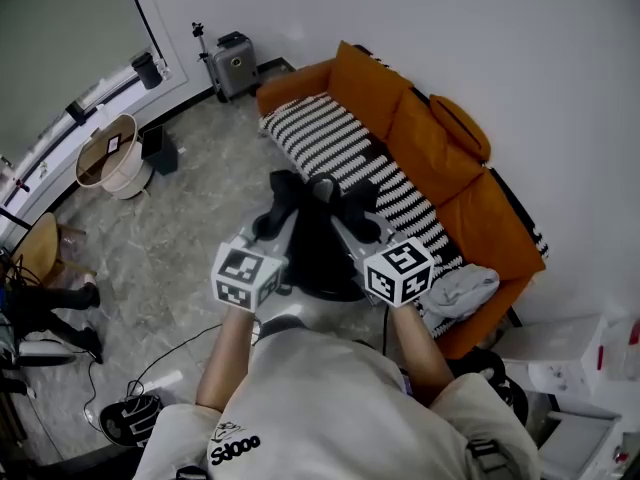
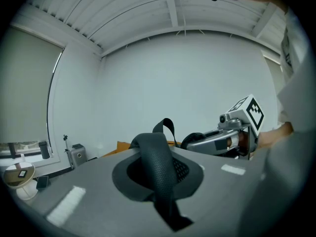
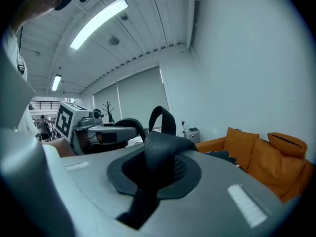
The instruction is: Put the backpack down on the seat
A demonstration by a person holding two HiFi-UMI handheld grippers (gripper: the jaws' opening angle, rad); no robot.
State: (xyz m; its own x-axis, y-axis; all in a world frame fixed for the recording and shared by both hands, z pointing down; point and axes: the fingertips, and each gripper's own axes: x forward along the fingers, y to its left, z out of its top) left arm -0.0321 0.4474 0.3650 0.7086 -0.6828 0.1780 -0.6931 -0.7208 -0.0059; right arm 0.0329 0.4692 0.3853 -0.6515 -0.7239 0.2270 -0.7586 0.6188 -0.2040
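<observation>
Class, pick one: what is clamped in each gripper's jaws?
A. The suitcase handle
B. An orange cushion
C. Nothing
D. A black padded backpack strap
D: a black mesh strap runs between the shut jaws of the left gripper, and a second strap between those of the right gripper. Both belong to the backpack.

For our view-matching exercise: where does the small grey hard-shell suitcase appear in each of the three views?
Head view: small grey hard-shell suitcase upper left of centre, against the white wall.
Left gripper view: lower left, by the wall.
Right gripper view: just right of centre, small.
Shared landmark: the orange fabric sofa next to it.
</observation>
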